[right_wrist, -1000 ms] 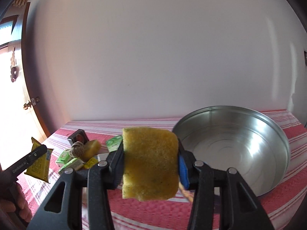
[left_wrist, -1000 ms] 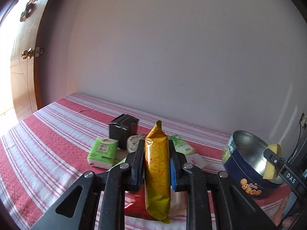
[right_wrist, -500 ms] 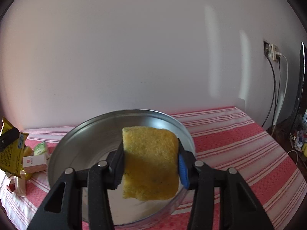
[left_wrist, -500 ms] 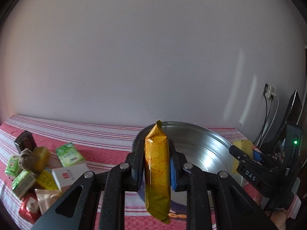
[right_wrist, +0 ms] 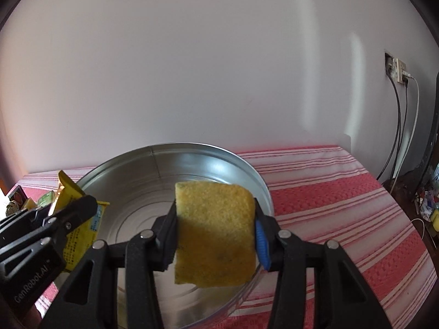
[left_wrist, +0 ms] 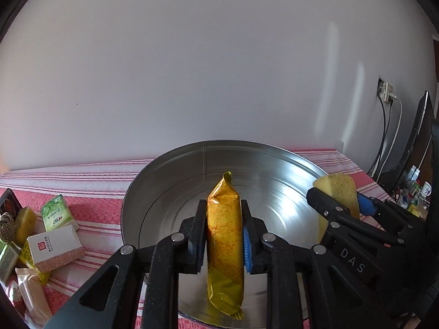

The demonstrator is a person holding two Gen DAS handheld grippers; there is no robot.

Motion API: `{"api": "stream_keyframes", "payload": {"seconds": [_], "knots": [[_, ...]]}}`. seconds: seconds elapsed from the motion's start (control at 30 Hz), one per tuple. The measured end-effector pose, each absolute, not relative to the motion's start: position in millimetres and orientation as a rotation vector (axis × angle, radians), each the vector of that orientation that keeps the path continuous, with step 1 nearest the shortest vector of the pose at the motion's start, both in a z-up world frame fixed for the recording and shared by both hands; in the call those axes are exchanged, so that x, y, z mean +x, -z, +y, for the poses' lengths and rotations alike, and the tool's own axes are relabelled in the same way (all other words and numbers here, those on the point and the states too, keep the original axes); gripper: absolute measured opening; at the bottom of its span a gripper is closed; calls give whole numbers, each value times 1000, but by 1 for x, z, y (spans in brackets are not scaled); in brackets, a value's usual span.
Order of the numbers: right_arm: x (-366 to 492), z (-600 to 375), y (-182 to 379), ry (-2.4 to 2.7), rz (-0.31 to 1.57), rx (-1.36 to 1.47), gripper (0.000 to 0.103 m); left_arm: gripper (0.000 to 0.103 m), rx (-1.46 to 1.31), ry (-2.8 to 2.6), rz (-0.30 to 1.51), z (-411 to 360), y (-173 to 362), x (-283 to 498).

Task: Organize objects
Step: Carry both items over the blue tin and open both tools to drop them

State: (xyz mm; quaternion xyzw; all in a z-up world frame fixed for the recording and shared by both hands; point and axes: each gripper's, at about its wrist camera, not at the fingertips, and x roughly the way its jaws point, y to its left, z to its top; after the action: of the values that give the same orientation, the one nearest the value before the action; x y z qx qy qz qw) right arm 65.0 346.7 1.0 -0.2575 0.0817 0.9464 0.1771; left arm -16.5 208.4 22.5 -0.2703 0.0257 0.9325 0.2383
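My left gripper (left_wrist: 223,235) is shut on a yellow snack packet (left_wrist: 224,246), held upright over the round metal tin (left_wrist: 170,186). My right gripper (right_wrist: 215,233) is shut on a yellow sponge (right_wrist: 216,235), held over the same tin (right_wrist: 131,164) at its right side. The right gripper and sponge (left_wrist: 338,192) show at the right in the left wrist view. The left gripper and packet (right_wrist: 74,233) show at the left in the right wrist view. The tin's floor looks bare.
A pile of small packets and boxes (left_wrist: 52,244) lies left of the tin on the red striped cloth (right_wrist: 343,205). A wall stands close behind. Cables and a socket (right_wrist: 397,71) are at the right, past the table's edge.
Both grippers have swung right from the packet pile to the tin and moved in over it. Each keeps its hold on its object.
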Motion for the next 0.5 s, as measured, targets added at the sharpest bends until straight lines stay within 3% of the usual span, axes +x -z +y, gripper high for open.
{"api": "stream_keyframes", "payload": {"seconds": [0.13,0.17,0.2,0.23,0.27,0.33,0.37,0.43,0.5], "knots": [[65,349,1,-2686,282,-735,51,23,-762,-2539,107,210,-20,-16],[67,349,0,-2691,305,-723,56,24,-750,-2558,137,211,-21,-12],[69,350,-1,-2697,323,-705,71,25,-735,-2573,171,211,-23,-9],[72,350,-3,-2705,338,-674,79,30,-721,-2583,193,212,-25,-8],[76,350,-5,-2710,344,-639,79,35,-706,-2593,200,209,-26,-6],[82,350,-10,-2711,338,-583,83,71,-681,-2637,171,200,-30,-4],[84,350,-11,-2705,341,-556,85,78,-663,-2662,140,193,-33,-2],[88,353,-13,-2687,352,-514,94,82,-628,-2699,86,180,-37,1],[89,354,-13,-2673,345,-503,95,82,-616,-2726,68,170,-40,2]]}}
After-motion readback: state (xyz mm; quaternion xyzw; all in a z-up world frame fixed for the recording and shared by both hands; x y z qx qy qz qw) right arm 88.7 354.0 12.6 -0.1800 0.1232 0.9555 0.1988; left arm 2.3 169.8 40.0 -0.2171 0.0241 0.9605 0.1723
